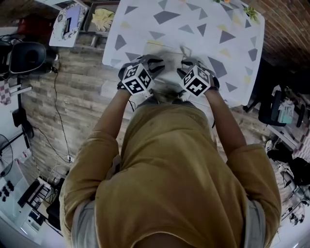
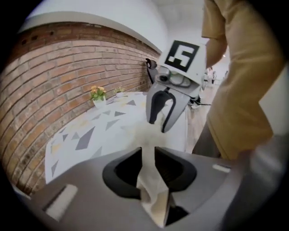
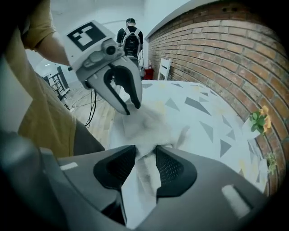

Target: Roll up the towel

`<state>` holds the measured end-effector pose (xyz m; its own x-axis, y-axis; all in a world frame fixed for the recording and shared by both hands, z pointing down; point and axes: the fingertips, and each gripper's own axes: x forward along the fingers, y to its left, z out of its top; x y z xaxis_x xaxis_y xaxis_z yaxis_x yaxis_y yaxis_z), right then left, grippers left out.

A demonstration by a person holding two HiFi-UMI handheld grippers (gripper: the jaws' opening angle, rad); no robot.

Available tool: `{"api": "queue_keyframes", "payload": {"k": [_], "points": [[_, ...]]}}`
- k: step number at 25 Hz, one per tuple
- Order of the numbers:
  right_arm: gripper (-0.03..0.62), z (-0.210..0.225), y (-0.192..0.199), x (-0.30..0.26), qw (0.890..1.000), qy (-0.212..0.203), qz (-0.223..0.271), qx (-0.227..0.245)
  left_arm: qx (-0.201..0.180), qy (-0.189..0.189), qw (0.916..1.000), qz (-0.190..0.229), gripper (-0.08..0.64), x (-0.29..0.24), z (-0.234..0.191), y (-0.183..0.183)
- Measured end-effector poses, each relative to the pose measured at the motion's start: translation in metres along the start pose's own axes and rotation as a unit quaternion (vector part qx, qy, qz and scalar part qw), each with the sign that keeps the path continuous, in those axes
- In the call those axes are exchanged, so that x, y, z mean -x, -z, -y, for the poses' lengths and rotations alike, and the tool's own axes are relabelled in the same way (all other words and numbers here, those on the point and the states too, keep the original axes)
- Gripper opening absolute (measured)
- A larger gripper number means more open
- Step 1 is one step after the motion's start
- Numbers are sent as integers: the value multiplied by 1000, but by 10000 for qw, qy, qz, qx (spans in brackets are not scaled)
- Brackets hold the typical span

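Nearest the person's body, at the near edge of the counter (image 1: 193, 29), the white towel (image 1: 168, 80) lies bunched in a soft heap between two tongs. The left tongs (image 2: 148, 155) are pressed together on a fold of its cloth. The right tongs (image 3: 145, 158) pinch another fold just beside it, and the two tips are near each other.

The heap looks loosely gathered, not yet a firm, even roll. I judge the rolling partly done, with tightening and tidying left; how many turns are wound cannot be told.

The towel sits right at the counter's near edge, so there is little room toward the body. Beyond it the triangle-patterned top is bare and gives room to roll away. At the far corner a small potted flower (image 1: 251, 12) stands well apart.
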<state>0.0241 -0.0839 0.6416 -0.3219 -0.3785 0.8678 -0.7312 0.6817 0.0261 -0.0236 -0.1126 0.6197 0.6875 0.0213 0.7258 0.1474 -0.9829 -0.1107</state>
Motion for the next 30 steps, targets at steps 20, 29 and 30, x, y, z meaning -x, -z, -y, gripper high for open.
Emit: {"api": "queue_keyframes", "payload": {"k": [20, 29, 30], "points": [[173, -5, 17, 13, 9870, 755, -375, 1369, -1007, 535, 9934, -144, 304, -59, 33, -8], [195, 0, 34, 3, 9807, 1004, -517, 1597, -1533, -487, 9868, -195, 283, -47, 33, -5], [186, 3, 33, 4, 9798, 1099, -470, 1602, -1519, -669, 9859, -215, 282, -43, 33, -2]]}}
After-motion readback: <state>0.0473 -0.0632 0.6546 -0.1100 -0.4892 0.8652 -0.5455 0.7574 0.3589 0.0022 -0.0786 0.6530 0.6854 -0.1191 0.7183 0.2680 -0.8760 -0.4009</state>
